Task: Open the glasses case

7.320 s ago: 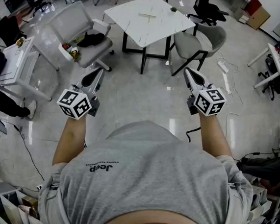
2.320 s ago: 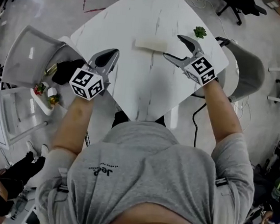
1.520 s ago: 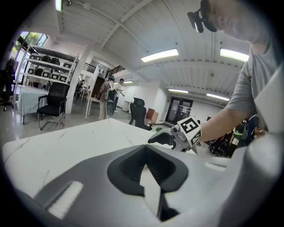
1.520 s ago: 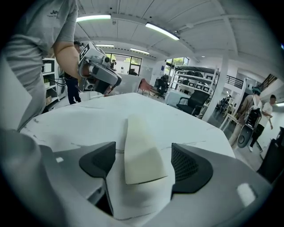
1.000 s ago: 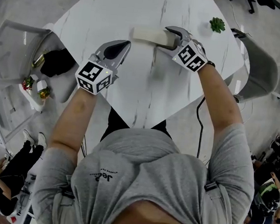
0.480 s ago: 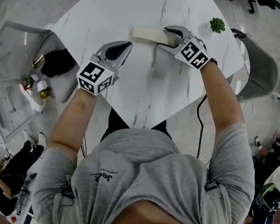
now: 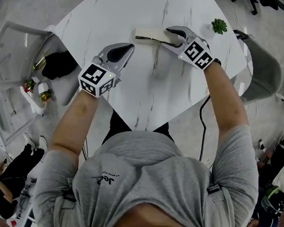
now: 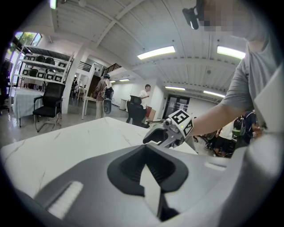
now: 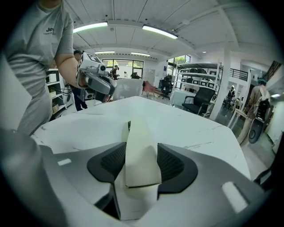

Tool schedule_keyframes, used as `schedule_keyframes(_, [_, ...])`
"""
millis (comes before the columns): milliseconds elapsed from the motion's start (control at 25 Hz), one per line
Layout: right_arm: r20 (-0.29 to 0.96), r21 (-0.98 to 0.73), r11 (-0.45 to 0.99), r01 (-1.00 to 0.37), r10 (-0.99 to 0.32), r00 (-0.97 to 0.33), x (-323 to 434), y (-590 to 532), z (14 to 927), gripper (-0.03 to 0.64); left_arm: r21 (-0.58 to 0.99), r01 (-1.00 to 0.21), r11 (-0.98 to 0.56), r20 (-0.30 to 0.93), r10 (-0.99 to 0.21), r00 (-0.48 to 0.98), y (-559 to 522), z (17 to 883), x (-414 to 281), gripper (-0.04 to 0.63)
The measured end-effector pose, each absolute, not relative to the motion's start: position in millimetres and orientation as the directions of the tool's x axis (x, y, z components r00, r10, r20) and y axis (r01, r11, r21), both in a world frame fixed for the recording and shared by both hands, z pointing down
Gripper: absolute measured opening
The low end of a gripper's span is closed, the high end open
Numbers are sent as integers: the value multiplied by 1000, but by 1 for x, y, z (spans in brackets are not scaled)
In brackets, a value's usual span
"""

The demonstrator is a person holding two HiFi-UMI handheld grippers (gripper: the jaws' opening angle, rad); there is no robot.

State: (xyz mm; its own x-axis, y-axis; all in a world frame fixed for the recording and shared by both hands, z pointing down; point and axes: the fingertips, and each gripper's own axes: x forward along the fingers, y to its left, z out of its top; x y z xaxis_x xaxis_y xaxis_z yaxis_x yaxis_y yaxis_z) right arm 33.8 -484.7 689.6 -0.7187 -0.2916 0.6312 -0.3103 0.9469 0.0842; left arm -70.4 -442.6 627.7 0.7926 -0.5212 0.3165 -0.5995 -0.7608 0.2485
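On table (image 7: 135, 80), glasses case (image 7: 147, 34) long-axis left-right, right tongs (image 7: 164, 35) just closing, gripping its end; left tongs (image 7: 130, 47) closed.

Cream glasses case (image 7: 145, 34), long & slim, looks closed, lying flat on white table (image 7: 116, 13), nr far side.

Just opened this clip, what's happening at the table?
A person stands at a white table with a gripper in each hand. The right gripper has its jaws round one end of the cream glasses case lying there; they have just been closing and look to touch its sides. The left gripper is shut and empty, hovering nearby. The case looks closed.
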Motion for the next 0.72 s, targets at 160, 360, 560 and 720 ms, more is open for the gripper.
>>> schedule_keyframes(160, [619, 103, 945, -310, -305, -724, 33, -489, 683, 168, 247, -598, -762, 318, -519, 793, -442, 627, -70, 49])
schedule_keyframes(360, [608, 149, 933, -327, -347, -714, 35, -498, 676, 97, 244, -600, -762, 320, -520, 792, -442, 627, -71, 49])
schedule_keyframes(560, [611, 196, 919, -342, -387, -691, 37, -508, 675, 65, 243, -603, -760, 320, -524, 790, -441, 627, -74, 49])
schedule_keyframes(720, [627, 229, 905, -357, -418, -658, 41, -517, 680, 49, 242, -608, -756, 320, -530, 786, -442, 626, -77, 49])
